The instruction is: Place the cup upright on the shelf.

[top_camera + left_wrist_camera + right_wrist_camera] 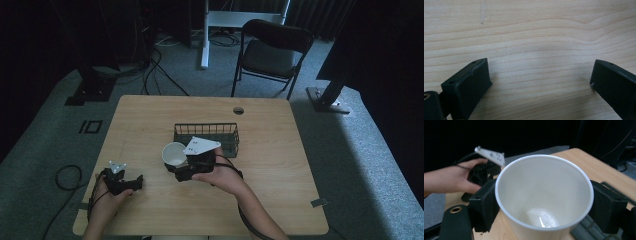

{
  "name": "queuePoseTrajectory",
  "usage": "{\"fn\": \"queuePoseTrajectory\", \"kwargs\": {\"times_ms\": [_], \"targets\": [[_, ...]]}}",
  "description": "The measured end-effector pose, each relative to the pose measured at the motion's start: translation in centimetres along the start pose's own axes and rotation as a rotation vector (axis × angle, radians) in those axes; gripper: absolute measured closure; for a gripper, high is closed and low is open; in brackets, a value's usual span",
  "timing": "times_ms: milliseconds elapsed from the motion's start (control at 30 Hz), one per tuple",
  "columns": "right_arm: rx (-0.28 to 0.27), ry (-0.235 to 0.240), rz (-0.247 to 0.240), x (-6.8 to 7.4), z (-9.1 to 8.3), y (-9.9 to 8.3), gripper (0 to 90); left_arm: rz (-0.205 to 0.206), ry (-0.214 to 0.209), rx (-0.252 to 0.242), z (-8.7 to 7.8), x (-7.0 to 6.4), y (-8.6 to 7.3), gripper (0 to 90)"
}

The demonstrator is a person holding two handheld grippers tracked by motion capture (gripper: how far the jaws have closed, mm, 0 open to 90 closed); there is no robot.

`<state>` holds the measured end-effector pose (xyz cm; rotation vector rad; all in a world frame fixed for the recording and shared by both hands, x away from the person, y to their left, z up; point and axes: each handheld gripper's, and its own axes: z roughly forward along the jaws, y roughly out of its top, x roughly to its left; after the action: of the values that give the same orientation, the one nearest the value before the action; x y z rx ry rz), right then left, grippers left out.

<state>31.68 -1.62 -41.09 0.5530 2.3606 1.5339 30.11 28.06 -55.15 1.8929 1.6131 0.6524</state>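
An empty white paper cup [174, 153] is near the middle of the wooden table [150, 115], just left of a black wire basket [206, 136]. My right gripper [176, 162] is shut on the cup, one black jaw on each side of its wall. The right gripper view looks down into the cup [544, 195], clamped in the right gripper [544, 206]. My left gripper [121, 181] rests at the table's front left. In the left gripper view, the left gripper [540, 72] is open over bare wood with nothing between its jaws.
A folding chair [272, 52] stands beyond the table's far edge, with a white desk leg [204, 35] and cables on the floor behind. A round cable hole [238, 110] lies near the table's far edge. The person's left hand [456, 178] holds the other gripper.
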Motion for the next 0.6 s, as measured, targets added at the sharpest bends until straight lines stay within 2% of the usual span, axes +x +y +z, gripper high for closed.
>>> {"fn": "queuePoseTrajectory", "kwargs": {"times_ms": [267,600], "targets": [[-0.023,-0.044,-0.001,-0.9,-0.8,1.3,19.1,0.0,0.0,0.0,0.0,0.0,0.0,3.0],[-0.06,-0.122,0.037,-3.0,-2.1,2.2,19.1,0.0,0.0,0.0,0.0,0.0,0.0,3.0]]}}
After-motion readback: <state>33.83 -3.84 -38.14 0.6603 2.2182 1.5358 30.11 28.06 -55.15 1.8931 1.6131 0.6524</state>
